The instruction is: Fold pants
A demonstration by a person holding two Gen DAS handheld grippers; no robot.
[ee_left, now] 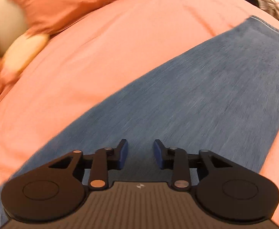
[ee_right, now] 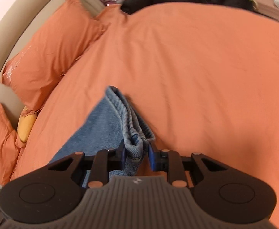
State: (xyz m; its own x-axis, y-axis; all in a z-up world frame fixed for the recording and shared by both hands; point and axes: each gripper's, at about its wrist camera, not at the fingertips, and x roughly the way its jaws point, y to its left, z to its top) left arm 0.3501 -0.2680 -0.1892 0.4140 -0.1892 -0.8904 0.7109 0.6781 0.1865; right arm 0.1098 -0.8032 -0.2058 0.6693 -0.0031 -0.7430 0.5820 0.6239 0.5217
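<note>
Blue denim pants [ee_left: 206, 95] lie doubled on your orange bed [ee_left: 120, 47]; right claw [ee_right: 136, 155] pinches the bunched edge, left claw [ee_left: 140, 153] spread, empty; more folds remain.

Blue denim pants [ee_left: 187, 103] lie spread flat across an orange bedsheet [ee_left: 105, 43], running as a broad band from seven o'clock up to two o'clock, where a stitched hem edge shows. The left gripper [ee_left: 140, 153] hangs above the denim at six o'clock, its blue-padded fingers [ee_left: 123, 152] parted with nothing between them. An orange pillow [ee_left: 63, 2] sits at eleven o'clock, a pale yellow cushion [ee_left: 23, 53] at nine o'clock beside a beige headboard [ee_left: 7, 24]. Crumpled light fabric [ee_left: 275, 5] lies at one o'clock. The picture is blurred.
</note>
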